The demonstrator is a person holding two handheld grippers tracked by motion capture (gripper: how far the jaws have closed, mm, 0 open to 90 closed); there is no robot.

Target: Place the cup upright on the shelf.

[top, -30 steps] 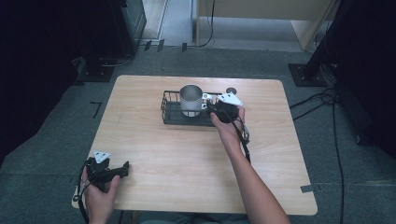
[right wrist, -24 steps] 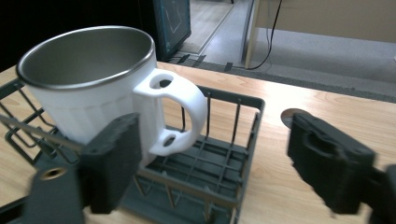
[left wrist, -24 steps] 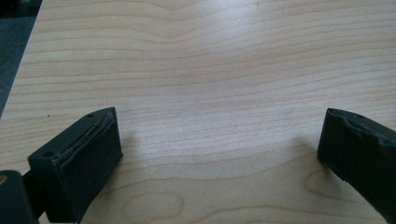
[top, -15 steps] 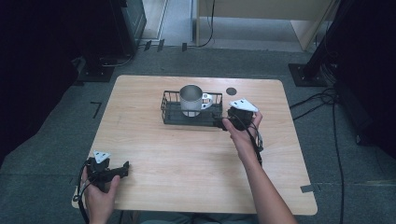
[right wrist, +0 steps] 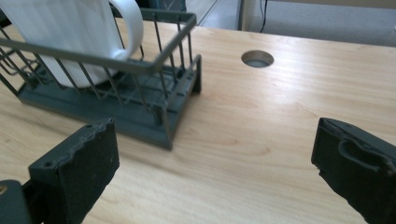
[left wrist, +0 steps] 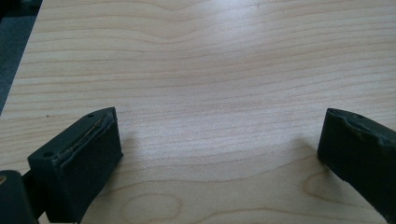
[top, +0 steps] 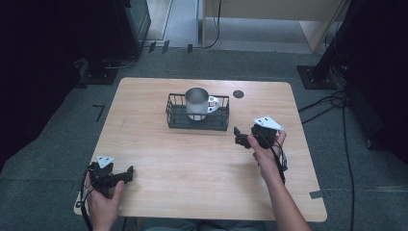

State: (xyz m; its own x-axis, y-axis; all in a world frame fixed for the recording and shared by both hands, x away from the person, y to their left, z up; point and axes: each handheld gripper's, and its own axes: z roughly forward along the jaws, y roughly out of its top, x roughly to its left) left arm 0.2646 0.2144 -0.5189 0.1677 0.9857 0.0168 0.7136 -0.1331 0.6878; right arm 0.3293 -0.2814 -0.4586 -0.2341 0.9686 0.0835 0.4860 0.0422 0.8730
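A white mug [top: 196, 102] stands upright in a dark wire basket [top: 197, 122] at the middle back of the wooden table [top: 192, 159]; its handle [top: 213, 104] points right. In the right gripper view the mug [right wrist: 70, 32] and basket [right wrist: 140, 112] lie ahead to the left. My right gripper [top: 239, 136] [right wrist: 212, 163] hovers just right of the basket, open, with nothing between its jaws. Near the table's front left corner my left gripper [top: 128, 173] [left wrist: 219, 154] is open over bare wood.
A round cable hole [top: 238, 94] [right wrist: 258, 58] sits in the tabletop behind and right of the basket. Dark equipment and cables [top: 337, 101] surround the table on the grey floor. A wooden cabinet [top: 269, 19] stands at the back.
My right gripper has drawn back from the mug's handle, moving right and toward the person, leaving the mug in the basket. The left gripper has stayed put.
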